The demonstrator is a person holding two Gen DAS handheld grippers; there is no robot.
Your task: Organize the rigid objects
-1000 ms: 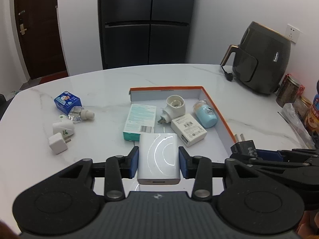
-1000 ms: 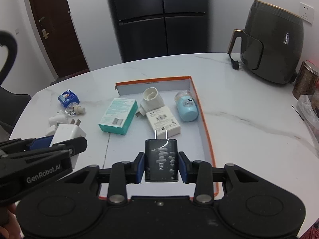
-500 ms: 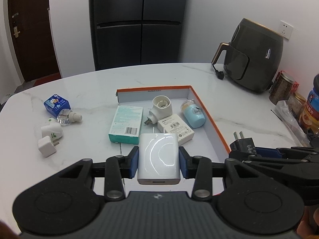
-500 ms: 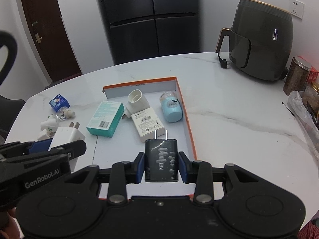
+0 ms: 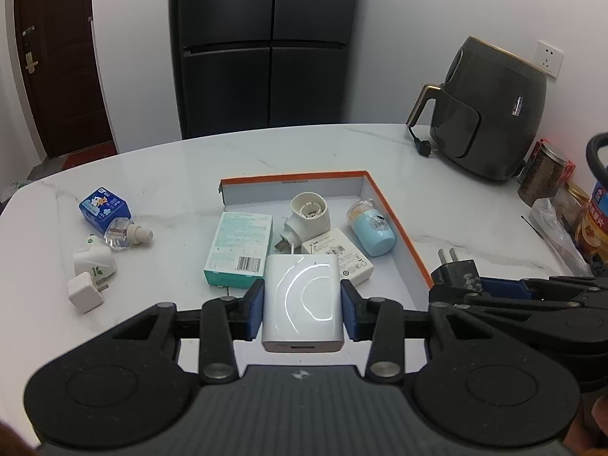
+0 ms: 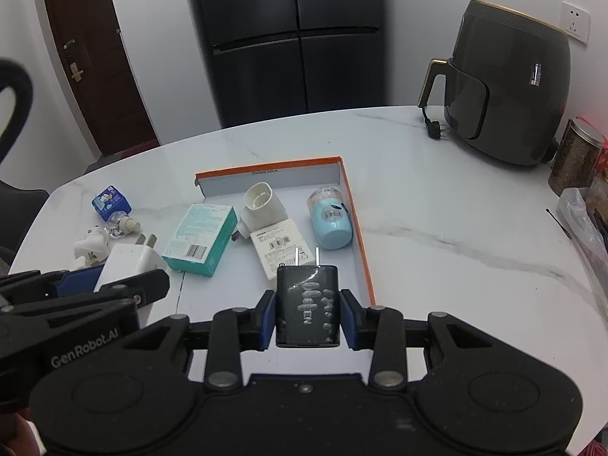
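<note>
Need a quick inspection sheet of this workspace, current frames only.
Surface: white marble table.
Job's things: orange-edged tray holds teal box, white box, socket adapter, blue canister.
Clutter: blue refill bottle and two white plugs left of the tray; jars at right.
Grippers: left gripper shut on white charger; right gripper shut on black charger.
Cables: air fryer plug on table.
Surroundings: air fryer, fridge, door.

marble table (image 5: 235, 159), orange-rimmed tray (image 5: 399, 209), air fryer (image 5: 494, 110)
</note>
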